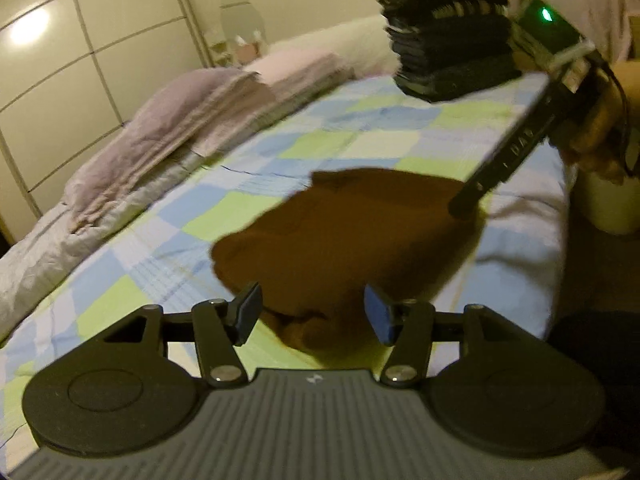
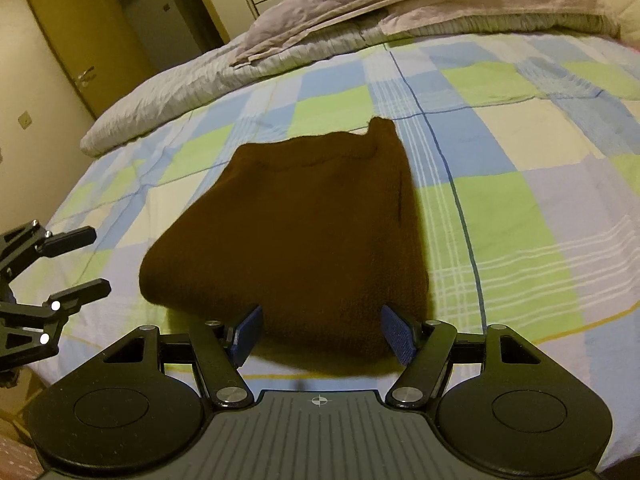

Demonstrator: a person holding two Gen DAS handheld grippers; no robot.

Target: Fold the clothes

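1. Bedding first, at the far left as we look through the left wrist camera: a rumpled lilac quilt [image 1: 160, 128] lies along the far side of the bed [image 1: 360, 128], whose cover is checked in blue, green and white.
2. We see the left gripper [image 1: 312, 316] low in its own view, tilted down toward the bed, its blue-padded jaws spread apart and pinching nothing; the near edge of the brown garment [image 1: 340, 240] shows in the gap behind them.
3. We find the brown garment [image 2: 296, 224] lying folded flat in the middle of the bed, well clear of the quilt.
4. Behind it, a stack of dark folded clothes [image 1: 448, 36] stands on the bed.
5. At the right, a hand [image 1: 600, 132] holds the right gripper [image 2: 320, 334] angled steeply downward, one dark finger [image 1: 500, 156] reaching the garment's far right edge.
6. In its own camera we see those jaws spread wide, straddling the garment's near edge without gripping it.
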